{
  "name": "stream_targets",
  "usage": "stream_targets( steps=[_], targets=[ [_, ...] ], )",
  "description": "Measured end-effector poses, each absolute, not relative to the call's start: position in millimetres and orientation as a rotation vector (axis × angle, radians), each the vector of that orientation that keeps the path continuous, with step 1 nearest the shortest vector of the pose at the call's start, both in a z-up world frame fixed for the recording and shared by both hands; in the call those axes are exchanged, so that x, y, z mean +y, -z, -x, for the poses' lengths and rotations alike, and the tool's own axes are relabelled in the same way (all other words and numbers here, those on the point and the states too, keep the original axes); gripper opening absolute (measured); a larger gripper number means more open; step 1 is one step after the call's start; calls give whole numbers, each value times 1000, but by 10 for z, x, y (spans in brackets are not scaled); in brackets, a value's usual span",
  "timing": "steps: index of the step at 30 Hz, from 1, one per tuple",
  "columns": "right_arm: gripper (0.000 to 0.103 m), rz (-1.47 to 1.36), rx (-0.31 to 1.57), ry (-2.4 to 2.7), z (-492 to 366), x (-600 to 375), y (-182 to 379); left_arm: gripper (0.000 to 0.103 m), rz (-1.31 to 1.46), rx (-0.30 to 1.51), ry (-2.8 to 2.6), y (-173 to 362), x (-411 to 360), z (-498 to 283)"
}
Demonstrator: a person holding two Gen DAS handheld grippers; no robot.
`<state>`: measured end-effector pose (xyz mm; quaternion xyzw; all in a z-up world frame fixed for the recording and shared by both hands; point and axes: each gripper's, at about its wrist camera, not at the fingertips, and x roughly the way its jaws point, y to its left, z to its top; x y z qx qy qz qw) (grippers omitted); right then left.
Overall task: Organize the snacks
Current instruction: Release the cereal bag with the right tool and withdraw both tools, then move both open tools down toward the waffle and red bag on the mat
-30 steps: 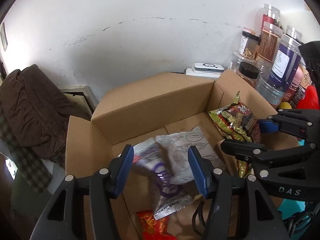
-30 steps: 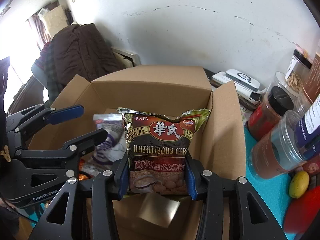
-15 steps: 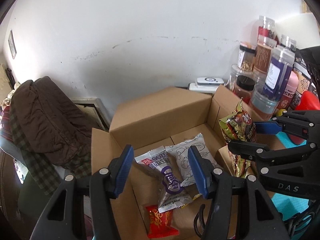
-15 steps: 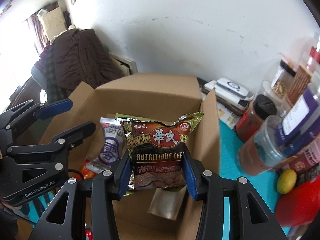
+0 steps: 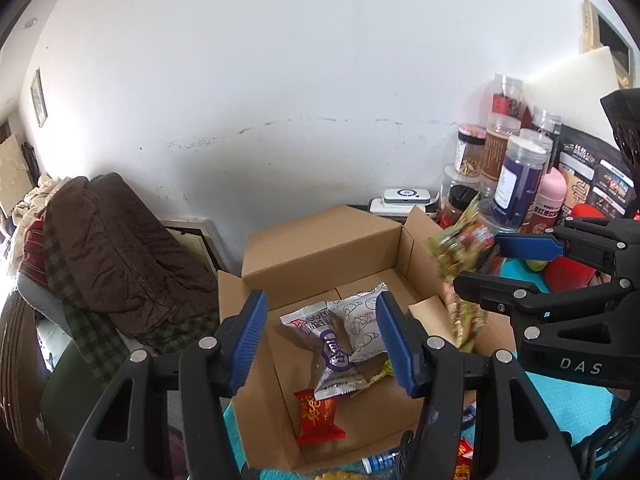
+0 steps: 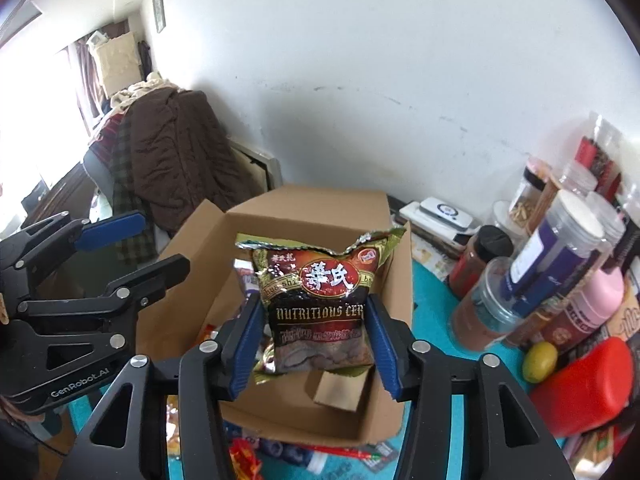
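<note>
Foil cereal bag (image 6: 316,304) hangs above the cardboard box (image 6: 396,300), between the right tool's (image 6: 314,340) opening pads. It looks light, crinkly and slippery; grip its lower sides. Left tool (image 5: 320,334) stands apart, empty.

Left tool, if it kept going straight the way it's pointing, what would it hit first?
Most likely the purple and white snack packet lying in the cardboard box. The left tool is empty and aims down into the box; depth is hard to judge.
</note>
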<state>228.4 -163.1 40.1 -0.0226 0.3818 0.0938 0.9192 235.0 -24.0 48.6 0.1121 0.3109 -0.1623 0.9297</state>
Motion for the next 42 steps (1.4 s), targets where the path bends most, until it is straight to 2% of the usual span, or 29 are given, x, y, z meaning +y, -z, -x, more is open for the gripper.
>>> stream_targets(
  steps=[3,5,15,19,20,23,24,30,34,38,42],
  targets=[
    [53,58,742,-187,-2157,-1602,-530,56,-228,617,332,-566,-198,-2234],
    [59,63,715,-187,-2068,-1586,-624,56,-228,602,334,-629,-179,-2144],
    [59,85,631,-175,-1578,-1514,-960,56,-194,558,361,-897,-66,-1729],
    [63,72,608,-176,-1387,-1533,-1019,56,-187,538,370,-971,-20,-1564],
    [63,70,606,-175,-1348,-1530,-1028,57,-187,537,374,-979,-14,-1528],
    [63,61,600,-175,-1238,-1546,-1025,72,-182,528,381,-983,5,-1427],
    [63,57,597,-175,-1197,-1548,-1021,74,-179,520,382,-986,16,-1388],
    [63,37,585,-176,-943,-1542,-987,75,-180,505,402,-965,50,-1162],
    [68,29,569,-183,-757,-1513,-935,75,-192,501,416,-932,59,-1015],
    [68,25,565,-181,-621,-1495,-873,81,-206,501,423,-870,66,-867],
    [68,15,568,-180,-470,-1484,-777,81,-204,508,436,-805,87,-747]
  ],
)
